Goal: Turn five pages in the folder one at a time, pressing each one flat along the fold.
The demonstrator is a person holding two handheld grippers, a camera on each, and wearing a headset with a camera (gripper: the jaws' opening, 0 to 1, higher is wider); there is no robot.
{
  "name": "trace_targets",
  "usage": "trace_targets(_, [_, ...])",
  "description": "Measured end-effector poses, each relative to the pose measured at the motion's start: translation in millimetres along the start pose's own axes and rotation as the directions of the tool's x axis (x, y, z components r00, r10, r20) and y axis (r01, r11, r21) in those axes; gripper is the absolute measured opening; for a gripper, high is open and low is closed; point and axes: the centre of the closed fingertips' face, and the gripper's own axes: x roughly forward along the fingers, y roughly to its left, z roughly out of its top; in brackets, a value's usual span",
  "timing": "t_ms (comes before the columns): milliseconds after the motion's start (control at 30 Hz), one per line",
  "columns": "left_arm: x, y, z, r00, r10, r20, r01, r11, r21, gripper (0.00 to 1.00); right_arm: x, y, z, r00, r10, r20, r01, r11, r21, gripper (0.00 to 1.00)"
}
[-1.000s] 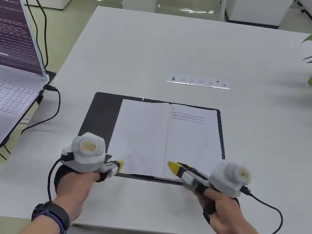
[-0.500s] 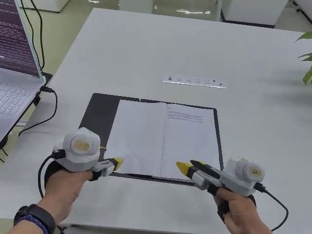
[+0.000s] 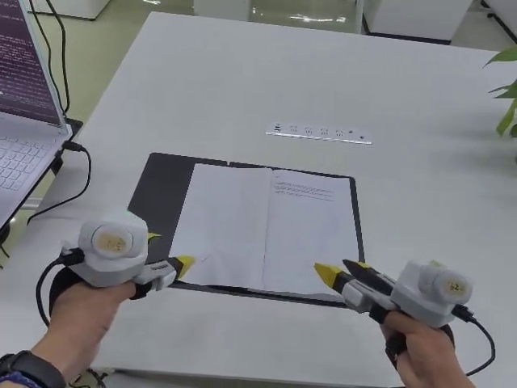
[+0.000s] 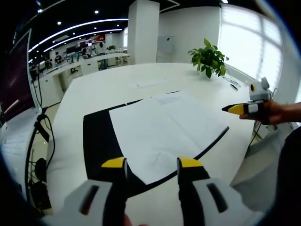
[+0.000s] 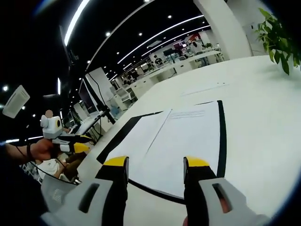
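The black folder (image 3: 157, 198) lies open on the white table, with a blank white page (image 3: 222, 226) on the left and a page with a few printed lines (image 3: 311, 230) on the right. Both pages lie flat. My left gripper (image 3: 168, 249) hovers open just off the folder's near left corner, holding nothing. My right gripper (image 3: 343, 271) is open and empty over the near right corner. In the left gripper view, the open jaws (image 4: 151, 163) face the folder (image 4: 160, 127). In the right gripper view, the open jaws (image 5: 156, 161) look across the pages (image 5: 183, 141).
An open laptop (image 3: 20, 121) stands at the far left, its cable (image 3: 77, 174) trailing near the folder. A recessed socket strip (image 3: 319, 133) sits in the table beyond the folder. Plant leaves (image 3: 505, 89) reach in at the right edge. The table's near edge runs below my hands.
Both grippers have drawn outward from the folder's near edge, the left one to the left and the right one to the right. The pages have not moved.
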Motion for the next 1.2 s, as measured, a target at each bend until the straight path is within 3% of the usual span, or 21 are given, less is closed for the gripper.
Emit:
trace_targets(167, [-9.2,3.9,8.4,0.9992,0.004,0.04,-0.003,1.0,-0.004,0.48,-14.2,-6.4,10.9,0.9995,-0.023,0.019,0.024,0.999,-0.03,0.47])
trace_targets(333, [-19.8,4.1,16.5,0.9964,0.002,0.085,-0.001,1.0,-0.006,0.6,-26.8,-12.8,17.8,0.998,-0.049,0.041,0.05,0.998,-0.032,0.49])
trace_targets(467, [-28.3,4.8,17.2,0.9954,-0.005,0.095,0.006,1.0,-0.011,0.67,-37.8,-18.3,16.9,0.9967,-0.063,0.051,0.064,0.998,-0.025,0.53])
trace_targets(700, [-43.4,8.3,0.1,0.9965,0.015,0.082,-0.012,0.999,-0.038,0.69,-57.5,-20.6,-3.0,0.9966,-0.082,0.01,0.082,0.996,-0.033,0.6])
trace_targets(867, [-46.6,2.8,-14.5,0.9988,0.008,0.049,-0.005,0.998,-0.059,0.71,-66.9,-21.4,-13.4,0.995,-0.1,-0.001,0.1,0.995,-0.022,0.63])
trace_targets(1200, [-38.3,-13.6,-7.9,0.9991,-0.023,0.036,0.025,0.998,-0.052,0.7,-73.8,-26.8,-13.3,0.9948,-0.102,0.002,0.102,0.995,-0.006,0.64])
